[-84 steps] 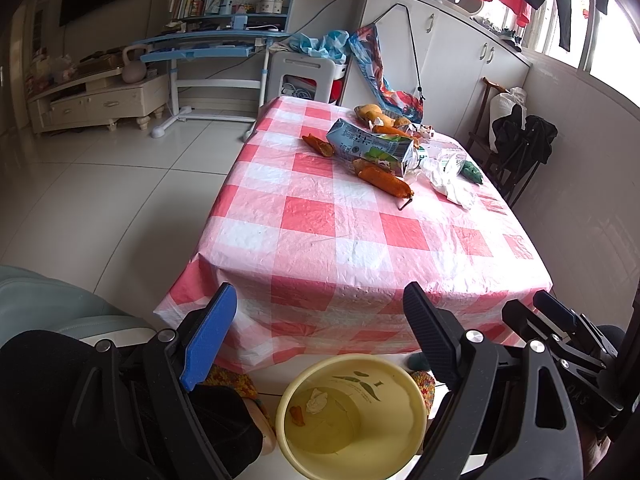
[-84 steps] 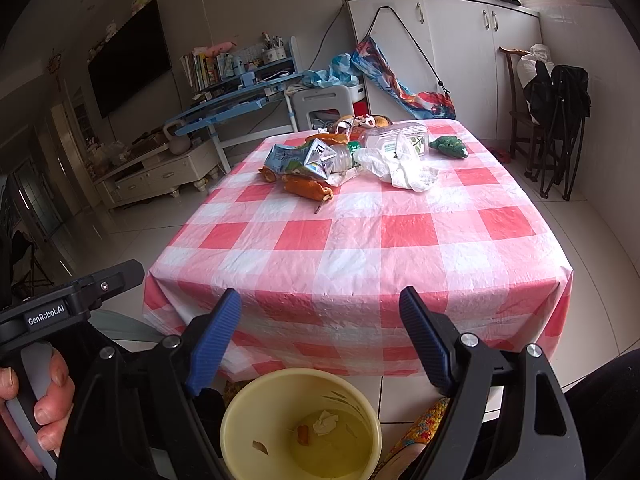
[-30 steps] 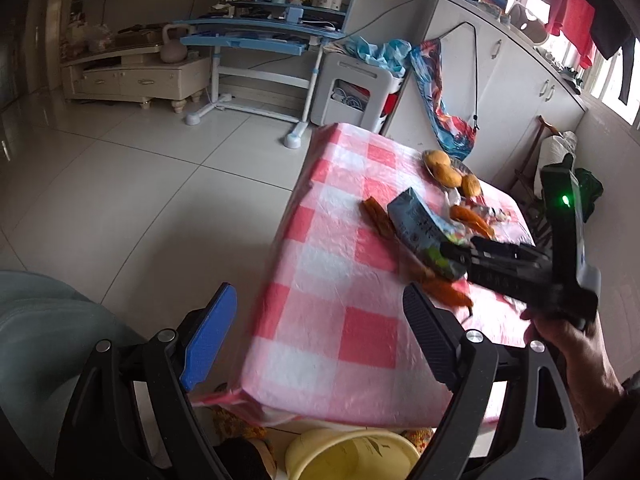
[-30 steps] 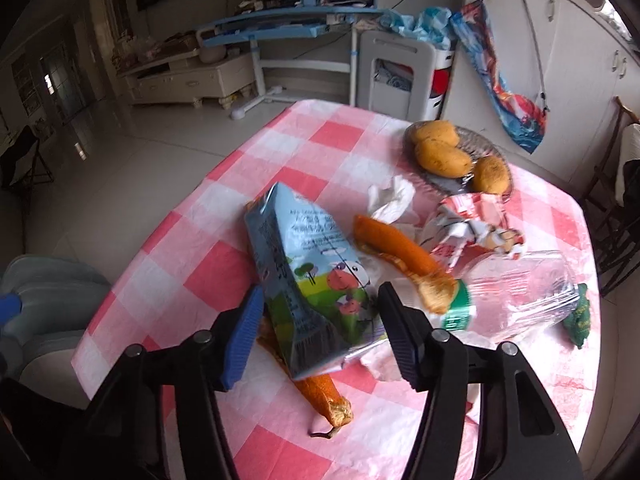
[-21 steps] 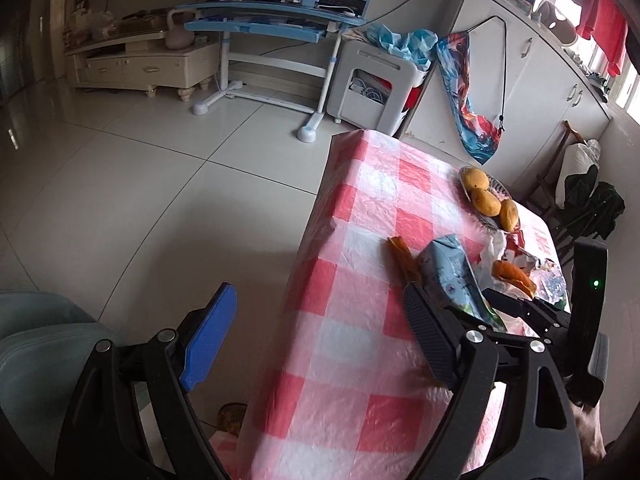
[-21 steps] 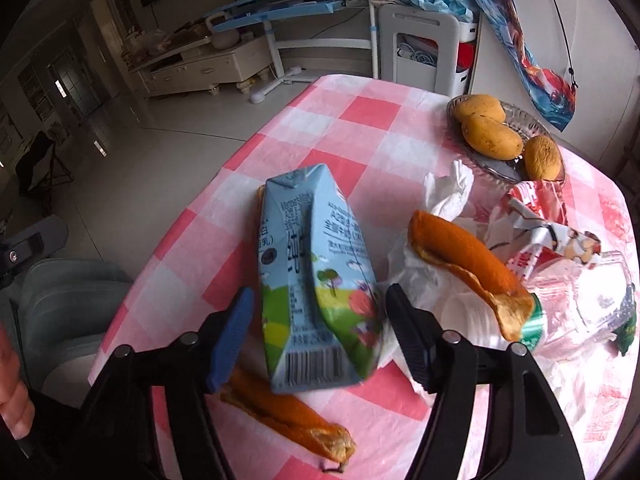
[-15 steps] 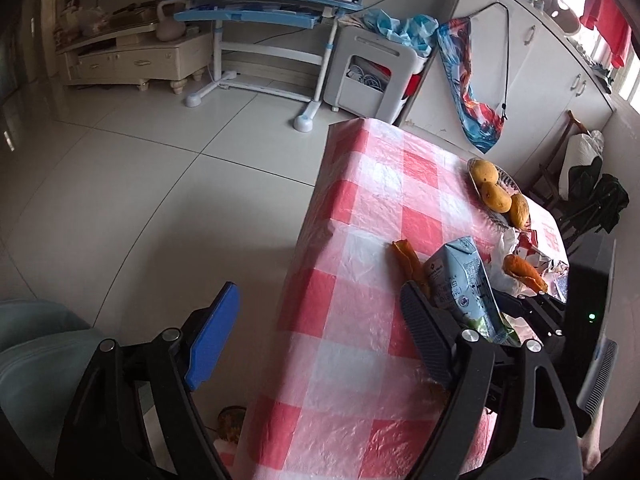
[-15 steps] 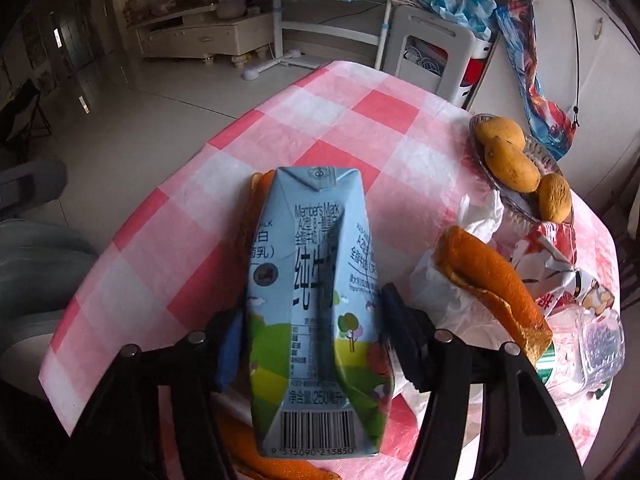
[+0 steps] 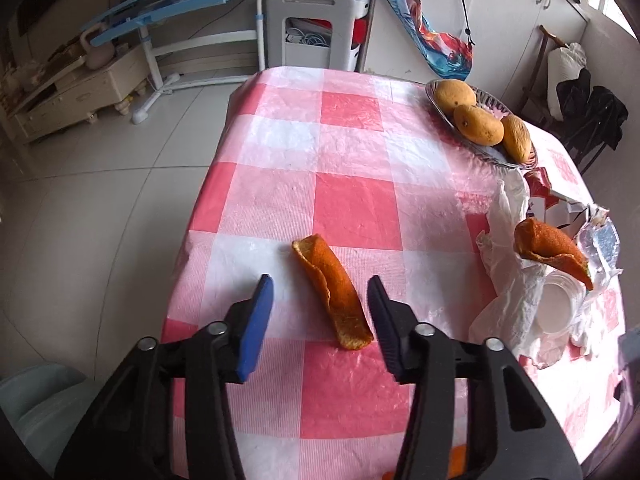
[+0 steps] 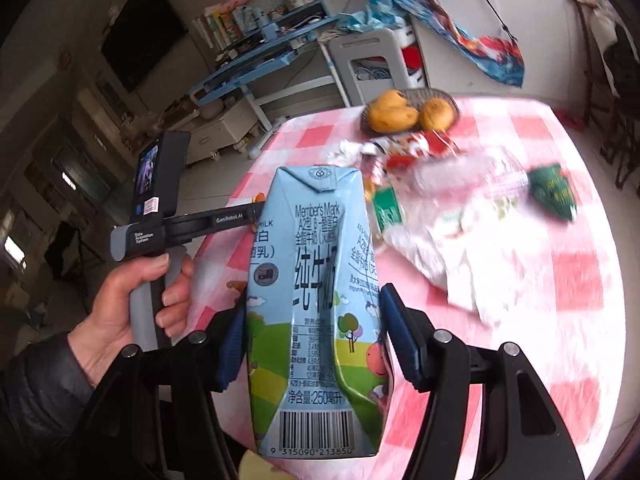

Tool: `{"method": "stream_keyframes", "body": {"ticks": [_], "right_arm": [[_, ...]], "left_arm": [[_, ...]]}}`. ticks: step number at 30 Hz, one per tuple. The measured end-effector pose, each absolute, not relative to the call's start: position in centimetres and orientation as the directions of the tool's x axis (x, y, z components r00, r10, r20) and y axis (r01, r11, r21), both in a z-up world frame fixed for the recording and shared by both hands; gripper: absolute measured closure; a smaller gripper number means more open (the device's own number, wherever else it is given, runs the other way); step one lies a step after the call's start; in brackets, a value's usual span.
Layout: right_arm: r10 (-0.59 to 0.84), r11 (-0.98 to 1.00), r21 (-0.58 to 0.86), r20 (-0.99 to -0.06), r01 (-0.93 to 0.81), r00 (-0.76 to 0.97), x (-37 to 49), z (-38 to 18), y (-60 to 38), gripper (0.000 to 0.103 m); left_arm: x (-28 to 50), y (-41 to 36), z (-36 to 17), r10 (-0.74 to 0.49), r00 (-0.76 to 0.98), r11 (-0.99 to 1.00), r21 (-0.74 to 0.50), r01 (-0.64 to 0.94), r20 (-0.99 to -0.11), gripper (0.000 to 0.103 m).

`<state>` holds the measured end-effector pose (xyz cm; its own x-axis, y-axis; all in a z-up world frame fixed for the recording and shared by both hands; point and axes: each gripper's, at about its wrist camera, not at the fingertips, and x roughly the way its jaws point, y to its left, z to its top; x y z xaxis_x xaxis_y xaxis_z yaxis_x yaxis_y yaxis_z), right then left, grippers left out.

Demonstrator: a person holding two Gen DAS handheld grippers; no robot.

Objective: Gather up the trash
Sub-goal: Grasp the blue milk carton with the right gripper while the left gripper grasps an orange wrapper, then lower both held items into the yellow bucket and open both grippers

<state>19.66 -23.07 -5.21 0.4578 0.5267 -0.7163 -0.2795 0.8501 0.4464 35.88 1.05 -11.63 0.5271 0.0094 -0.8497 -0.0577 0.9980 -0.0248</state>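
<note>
Now we hold a pale blue milk carton [image 10: 316, 312] printed with a green meadow, cartoon animals and a barcode; its sides are dented and it stands lifted clear of the counter [image 10: 560, 280], pinched between the pads of our right gripper [image 10: 316, 340]. The other piece of trash before us is a long curled strip of orange peel [image 9: 332, 292], lying flat on the pink-and-white checked plastic cloth [image 9: 352, 208] near the counter's left edge. Our left gripper [image 9: 320, 316] straddles that peel; its jaws have just been closing, yet both pads are apart from the peel, so nothing is gripped.

Only the left wrist view shows this peel whole, along with a second orange peel [image 9: 548, 248] resting on crumpled white tissue [image 9: 516, 280] and a glass dish of yellow-brown fruit [image 9: 480, 124]. Only the right wrist view shows our left hand [image 10: 132, 292] wrapped around the grey handle of its gripper, a dark green wrapper [image 10: 554, 192] far across the counter, and a red-and-white torn packet [image 10: 408, 152].

Motion blur smears the litter in the right wrist view, so we cannot make out the clear plastic pieces there. The carton hides the counter directly behind it. A yellow rim [image 10: 256, 466] peeks out below the carton, mostly cut off.
</note>
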Motion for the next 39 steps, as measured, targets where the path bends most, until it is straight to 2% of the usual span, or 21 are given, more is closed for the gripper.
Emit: {"method": "stream_keyframes", "body": {"ticks": [2, 3, 12, 19, 22, 25, 27, 30, 33, 34, 37, 39], "right_arm": [[0.527, 0.85, 0.452, -0.705, -0.271, 0.474, 19.0, -4.9, -23.3, 0.043], [0.524, 0.851, 0.447, -0.703, -0.275, 0.481, 18.8, -4.6, -23.3, 0.043], [0.609, 0.792, 0.544, -0.666, -0.279, 0.431, 12.7, -6.0, -22.2, 0.042], [0.592, 0.804, 0.523, -0.745, -0.282, 0.308, 5.3, -9.8, -19.3, 0.042], [0.54, 0.833, 0.474, -0.807, -0.283, 0.239, 3.1, -12.2, -18.2, 0.042], [0.477, 0.873, 0.41, -0.832, -0.265, 0.285, 2.5, -12.4, -18.5, 0.041], [0.475, 0.88, 0.423, -0.798, -0.216, 0.371, 2.6, -11.3, -19.9, 0.032], [0.46, 0.881, 0.443, -0.726, -0.163, 0.512, 2.3, -9.4, -21.9, 0.029], [0.429, 0.886, 0.441, -0.656, -0.146, 0.621, 2.0, -7.5, -23.4, 0.025], [0.416, 0.889, 0.436, -0.64, -0.14, 0.646, 1.9, -7.1, -23.7, 0.025], [0.385, 0.895, 0.43, -0.616, -0.116, 0.687, 1.9, -6.7, -24.0, 0.023], [0.37, 0.9, 0.425, -0.62, -0.101, 0.692, 2.1, -6.9, -23.9, 0.022]], "left_arm": [[35.9, 0.8, -11.7, -0.015, 0.533, 0.999, -0.034, -0.026, -0.846, 0.089], [35.6, 1.1, -11.5, -0.062, 0.546, 0.996, -0.085, -0.016, -0.836, 0.09], [27.0, 3.5, -5.6, -0.178, 0.652, 0.971, -0.237, -0.004, -0.737, 0.091], [16.8, 2.7, -3.9, -0.2, 0.682, 0.97, -0.242, 0.035, -0.703, 0.091], [12.3, 1.7, -4.6, -0.198, 0.67, 0.974, -0.223, 0.05, -0.715, 0.091], [8.5, 0.6, -6.0, -0.21, 0.639, 0.972, -0.226, 0.058, -0.74, 0.091], [6.3, -0.3, -7.1, -0.211, 0.611, 0.974, -0.216, 0.067, -0.763, 0.091], [3.5, -2.7, -8.9, -0.195, 0.545, 0.981, -0.156, 0.118, -0.815, 0.091], [1.6, -5.5, -11.5, -0.18, 0.412, 0.968, -0.086, 0.236, -0.893, 0.091], [1.0, -6.2, -12.3, -0.161, 0.38, 0.962, -0.059, 0.266, -0.911, 0.09], [0.1, -7.2, -12.5, -0.12, 0.381, 0.95, 0.005, 0.311, -0.917, 0.073], [0.3, -6.5, -11.3, -0.13, 0.439, 0.959, 0.001, 0.284, -0.889, 0.044]]}}
